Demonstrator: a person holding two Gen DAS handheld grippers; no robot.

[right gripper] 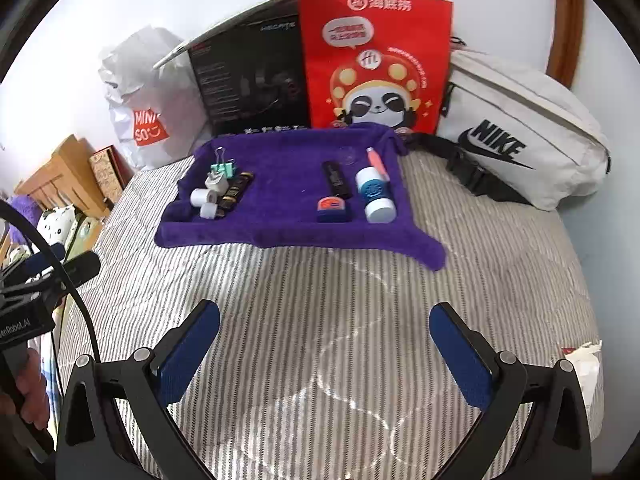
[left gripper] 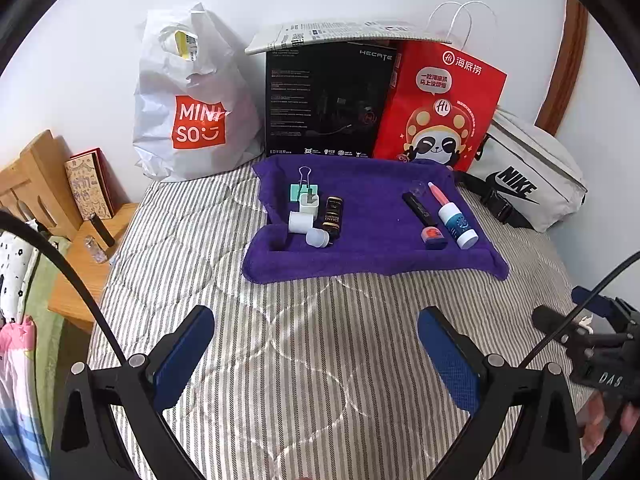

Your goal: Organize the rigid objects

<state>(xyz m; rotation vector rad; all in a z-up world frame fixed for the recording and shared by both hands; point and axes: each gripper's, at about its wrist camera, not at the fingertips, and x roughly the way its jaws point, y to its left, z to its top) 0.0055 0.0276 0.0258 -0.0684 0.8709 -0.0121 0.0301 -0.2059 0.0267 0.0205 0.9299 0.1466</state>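
A purple towel (left gripper: 372, 256) (right gripper: 280, 232) lies on the striped bed. On its left sit a teal binder clip (left gripper: 304, 188) (right gripper: 222, 167), a white charger plug (left gripper: 309, 204) (right gripper: 215, 182), two white cylinders (left gripper: 300, 222) (right gripper: 199, 197) and a dark tube (left gripper: 333, 216) (right gripper: 236, 190). On its right lie a black stick (left gripper: 416, 205) (right gripper: 336, 178), a small orange-and-blue item (left gripper: 433, 237) (right gripper: 332, 208), a blue-and-white bottle (left gripper: 458, 226) (right gripper: 376, 196) and a pink tube (left gripper: 438, 194) (right gripper: 378, 162). My left gripper (left gripper: 316, 344) and right gripper (right gripper: 324, 340) are open and empty, above the bed, short of the towel.
Behind the towel stand a white Miniso bag (left gripper: 192, 112) (right gripper: 144, 112), a black box (left gripper: 328, 104) (right gripper: 256, 80), a red paper bag (left gripper: 440, 108) (right gripper: 376, 60) and a white Nike bag (left gripper: 528, 176) (right gripper: 520, 136). A wooden shelf (left gripper: 80, 248) is left of the bed.
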